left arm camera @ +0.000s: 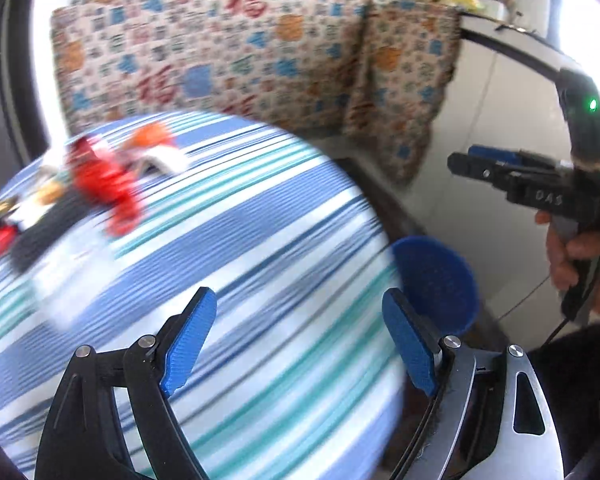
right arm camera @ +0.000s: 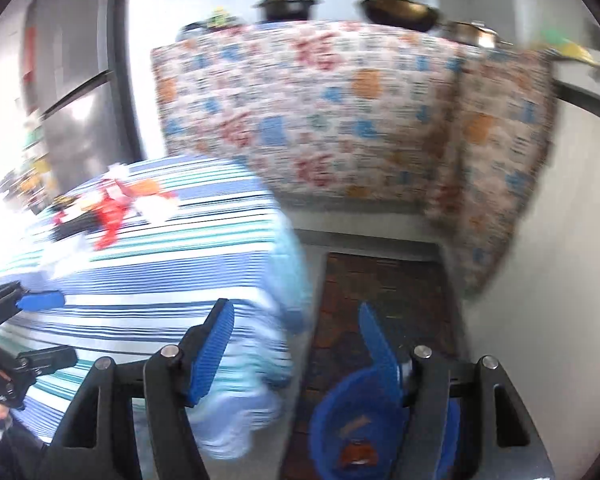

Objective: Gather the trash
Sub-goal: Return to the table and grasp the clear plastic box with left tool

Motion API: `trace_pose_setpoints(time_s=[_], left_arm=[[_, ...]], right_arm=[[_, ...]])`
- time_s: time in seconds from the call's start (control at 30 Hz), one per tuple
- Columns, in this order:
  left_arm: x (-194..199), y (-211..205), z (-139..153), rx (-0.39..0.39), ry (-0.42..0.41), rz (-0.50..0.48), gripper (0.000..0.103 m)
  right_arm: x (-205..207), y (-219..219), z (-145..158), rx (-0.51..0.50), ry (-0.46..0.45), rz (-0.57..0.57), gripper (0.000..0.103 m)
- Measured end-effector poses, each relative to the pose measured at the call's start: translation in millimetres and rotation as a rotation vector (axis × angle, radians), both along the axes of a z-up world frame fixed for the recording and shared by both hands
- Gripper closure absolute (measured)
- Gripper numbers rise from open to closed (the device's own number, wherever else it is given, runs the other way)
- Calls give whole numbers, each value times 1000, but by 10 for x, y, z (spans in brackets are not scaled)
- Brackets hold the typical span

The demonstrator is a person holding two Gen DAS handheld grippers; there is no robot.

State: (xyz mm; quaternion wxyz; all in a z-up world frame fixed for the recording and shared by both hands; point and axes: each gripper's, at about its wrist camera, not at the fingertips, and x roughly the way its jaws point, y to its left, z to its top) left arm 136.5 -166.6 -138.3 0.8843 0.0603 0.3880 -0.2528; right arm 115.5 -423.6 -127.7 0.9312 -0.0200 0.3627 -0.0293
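Clearly, the trash is lying in a blurred heap of red, orange, white and black wrappers on the far left part of the striped tablecloth, and the right wrist view is showing the same pile near the table's far left corner. A blue bin is sitting on the dark floor just beside the table's edge, with a scrap of orange and red inside it; the left view is catching its rim past the cloth. The left gripper is hovering over the tablecloth with its blue fingers spread wide and gripping nothing. The right gripper is hanging above the table's edge and the bin, its fingers likewise wide apart and empty. A patterned cloth is draping a counter behind the table, with pots standing on top.
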Motion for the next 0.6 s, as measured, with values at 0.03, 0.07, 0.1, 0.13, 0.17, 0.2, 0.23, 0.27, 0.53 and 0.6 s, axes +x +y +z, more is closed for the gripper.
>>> trace_pose_setpoints(time_s=[0.03,0.07,0.1,0.13,0.17,0.2,0.23,0.27,0.53,0.6], left_arm=[[7,147,-30,12,3,9,17],[20,287,-64,25,8,20,17],[32,439,-99,37,17,30,17],[61,628,-133,50,30,42,17],[68,770,-152,59,36,44,17],[96,886,-172,74,40,45,17],[117,975,-196,91,42,46,17],[152,1061,-226,113,44,48,16],[495,1372,-382,166,74,-41,16],[582,1410,-396,166,66,-56,11]], right_arm=[[33,177,-19,0,13,39,36],[64,347,-46,-5,24,77,36],[111,514,-82,-12,33,115,36],[162,699,-137,-17,45,155,36],[213,837,-196,-17,60,185,36],[269,990,-267,-16,81,211,36],[316,1099,-326,-16,96,228,36],[367,1229,-396,-20,114,247,36],[531,1718,-750,-84,188,312,36],[553,1728,-793,-69,192,309,36]])
